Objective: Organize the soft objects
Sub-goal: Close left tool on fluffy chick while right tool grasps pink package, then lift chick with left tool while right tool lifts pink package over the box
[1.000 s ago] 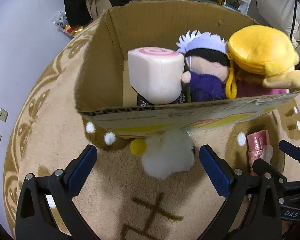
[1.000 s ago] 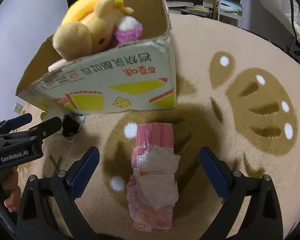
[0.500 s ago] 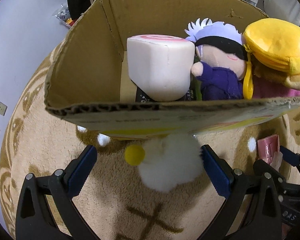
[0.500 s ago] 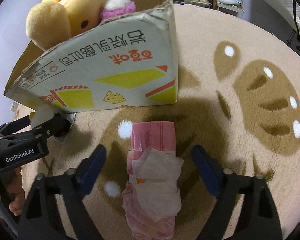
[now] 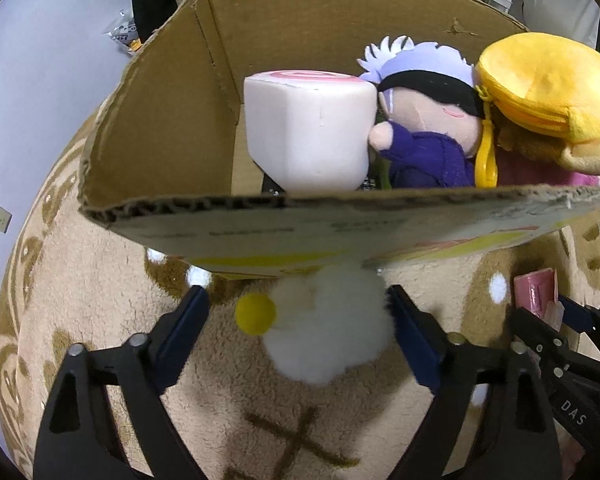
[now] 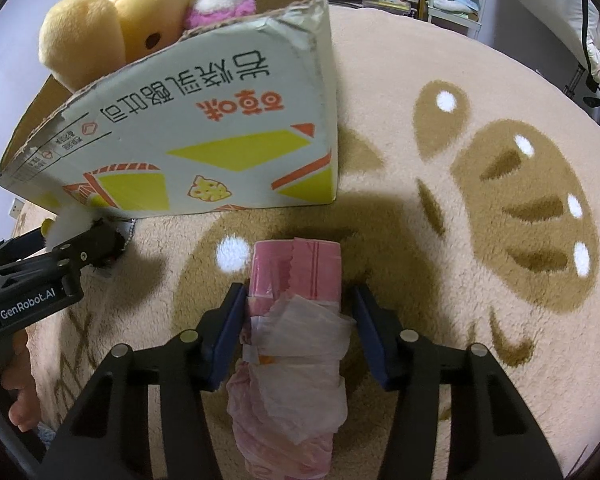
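While you kept both hands low over the rug (image 6: 440,60), your left tool (image 5: 296,330) stood around the white fluffy toy (image 5: 328,328), which lay on the rug just in front of the cardboard box (image 5: 160,128). Its jaws had just been closing, with the toy between them: the right pad looked pressed into the fluff, while the left pad stood apart, beside the toy's yellow pom-pom (image 5: 256,314). So that tool was half-closed and not yet gripping. If you had lifted then, the fluff would likely have slid off the single pad; and with the toy touching the box's near wall, a climb straight up could have caught the overhanging cardboard edge.

Inside the box sat a pink-swirled white block (image 5: 308,132), a purple-clothed doll (image 5: 428,120) and a yellow plush (image 5: 548,96), packed side by side at the right, leaving free room at the left.

Further right, your right tool (image 6: 298,334) had also just been closing, around the pink bundle of plastic wrap (image 6: 296,320) lying on the rug. Its left pad seemed to touch the bundle's side; the right pad stood just beside it with a sliver of gap, so I judged it narrow but not holding. The loose, crinkled film was the hazard: the pads might pinch only the outer layer, and the bundle could unroll or slump out on the way up. The yellow plush already bulged over the rim on that side, so a drop there might have rolled back out.
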{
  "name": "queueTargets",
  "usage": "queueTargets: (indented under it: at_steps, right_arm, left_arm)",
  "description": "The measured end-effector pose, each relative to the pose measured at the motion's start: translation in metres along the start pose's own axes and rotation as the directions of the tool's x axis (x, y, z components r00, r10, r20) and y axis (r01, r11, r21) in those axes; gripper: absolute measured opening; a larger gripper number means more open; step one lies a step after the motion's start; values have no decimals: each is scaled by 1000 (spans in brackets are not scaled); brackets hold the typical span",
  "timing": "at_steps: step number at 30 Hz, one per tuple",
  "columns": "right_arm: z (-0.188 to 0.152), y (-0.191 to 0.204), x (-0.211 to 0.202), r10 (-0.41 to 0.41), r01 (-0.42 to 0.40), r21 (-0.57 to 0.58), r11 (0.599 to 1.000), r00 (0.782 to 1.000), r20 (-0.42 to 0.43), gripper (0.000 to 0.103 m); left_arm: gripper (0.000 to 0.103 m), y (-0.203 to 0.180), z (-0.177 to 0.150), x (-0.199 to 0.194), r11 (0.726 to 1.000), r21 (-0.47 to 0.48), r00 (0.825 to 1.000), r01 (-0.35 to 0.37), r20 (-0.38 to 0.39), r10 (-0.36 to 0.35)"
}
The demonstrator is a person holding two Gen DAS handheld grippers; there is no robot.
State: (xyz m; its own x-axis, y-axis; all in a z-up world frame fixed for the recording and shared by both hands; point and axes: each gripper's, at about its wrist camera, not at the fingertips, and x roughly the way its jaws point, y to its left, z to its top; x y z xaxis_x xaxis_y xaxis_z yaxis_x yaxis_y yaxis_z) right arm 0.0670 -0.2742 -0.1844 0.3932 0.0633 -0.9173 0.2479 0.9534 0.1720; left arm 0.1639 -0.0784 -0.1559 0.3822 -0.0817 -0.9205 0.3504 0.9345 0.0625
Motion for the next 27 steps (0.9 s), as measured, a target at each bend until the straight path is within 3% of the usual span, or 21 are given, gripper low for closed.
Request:
queueTargets:
  at_steps: [5,7,10,20,27]
  right_arm:
    - [0,0,-1,-1,1,-6,1000,1000,1,57]
    - [-2,-1,0,-4,4,-14,1000,1000,4,57]
    - [-7,1,-4,-8,8,-20,1000,1000,8,49]
    - [-6,-15,-17,41,-42,31,999,999,27,45]
    - [-7,-10,-34,53,-51,-23,998,995,90,44]
  left_arm:
    - [64,-3,-4,-1,999,-8,999,46,-13,-46]
    - [48,-9,-5,-2,998,-1,997,66,-30,-66]
    - [44,-8,-7,-1,998,6,997,70,-44,-70]
    - [40,0,-15,-15,998,-14,998,64,-28,-64]
    - [40,4,-24,-34,998,-24,998,60,3,-60]
